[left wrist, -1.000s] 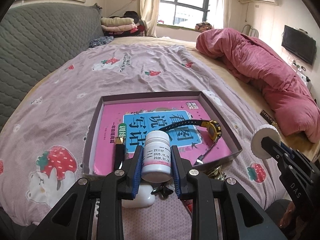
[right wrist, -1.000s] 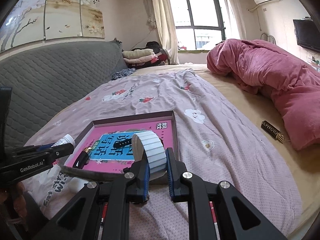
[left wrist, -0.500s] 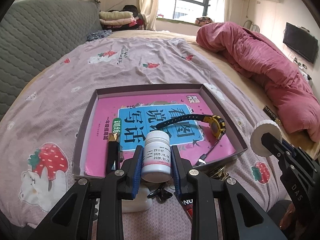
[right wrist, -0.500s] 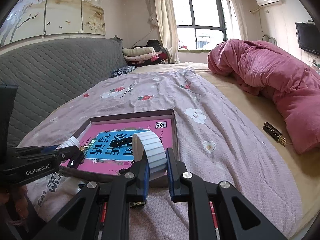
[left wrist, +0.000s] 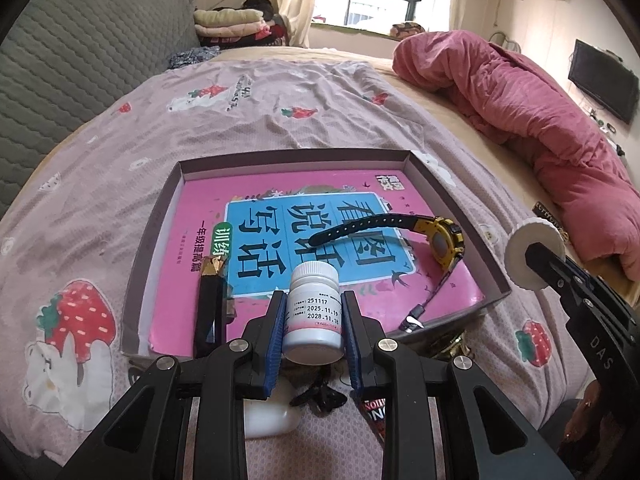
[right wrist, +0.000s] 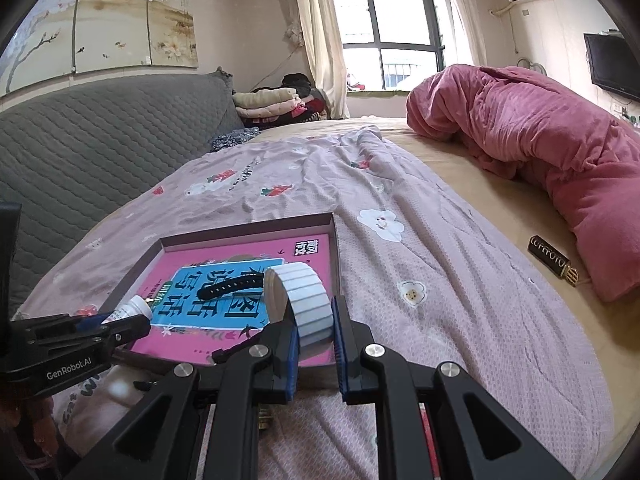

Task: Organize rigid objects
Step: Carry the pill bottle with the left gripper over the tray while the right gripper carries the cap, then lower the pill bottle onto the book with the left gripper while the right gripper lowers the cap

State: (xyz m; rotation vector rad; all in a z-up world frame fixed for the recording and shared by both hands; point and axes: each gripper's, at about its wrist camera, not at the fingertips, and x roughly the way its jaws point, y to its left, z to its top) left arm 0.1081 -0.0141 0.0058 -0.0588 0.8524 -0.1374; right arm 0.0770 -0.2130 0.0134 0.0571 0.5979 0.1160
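My left gripper (left wrist: 314,334) is shut on a white pill bottle (left wrist: 314,316) and holds it over the near edge of a shallow brown box tray (left wrist: 460,216). The tray holds a pink book (left wrist: 280,216), a yellow and black watch (left wrist: 436,240) and a black lighter (left wrist: 210,308). My right gripper (right wrist: 314,330) is shut on a white ribbed roll of tape (right wrist: 304,304), near the tray's near right corner (right wrist: 334,248). The right gripper also shows in the left wrist view (left wrist: 536,258).
A white case (left wrist: 268,416), a small black clip (left wrist: 320,394) and a red-lettered pack (left wrist: 376,412) lie on the bed sheet below my left gripper. A black bar (right wrist: 554,262) lies by the pink quilt (right wrist: 540,148). A grey headboard (right wrist: 100,136) stands at left.
Both grippers have moved forward toward the tray with their loads. The pill bottle now sits over the tray's near edge, and the tape roll is closer to the tray's corner.
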